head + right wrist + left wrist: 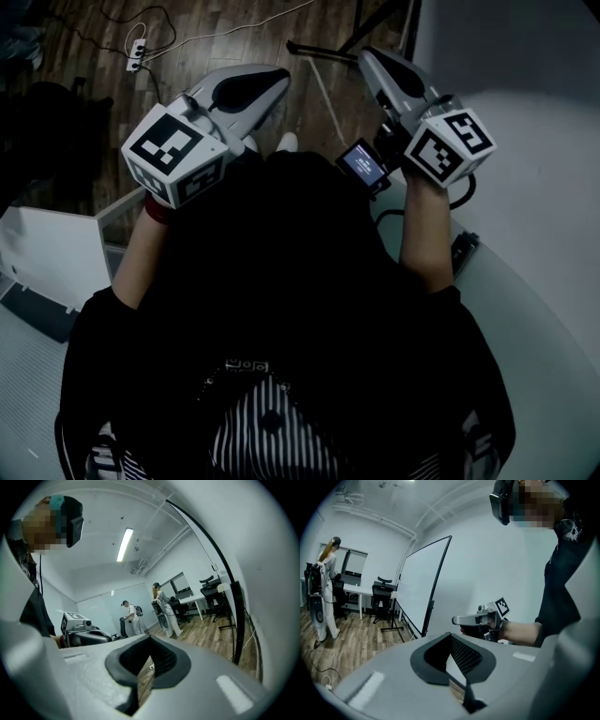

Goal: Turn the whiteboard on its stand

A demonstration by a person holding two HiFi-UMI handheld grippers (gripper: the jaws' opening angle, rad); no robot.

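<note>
The whiteboard (423,585) stands upright on a black wheeled stand, a few steps ahead in the left gripper view. In the right gripper view its black frame (225,573) and white face (269,602) fill the right side, close by. In the head view the board (525,75) is at the right, with the stand's foot (323,49) on the wood floor. My left gripper (272,82) and right gripper (372,61) are held up before my chest. Both are shut and empty, and neither touches the board. Each gripper also sees the other: the right gripper (461,619), the left gripper (89,637).
A person (323,588) stands at the far left by a desk (356,592) and office chairs (382,597). Two people (161,606) stand further back. A power strip (138,52) with cables lies on the floor. White tables sit at my left (47,253) and right (553,356).
</note>
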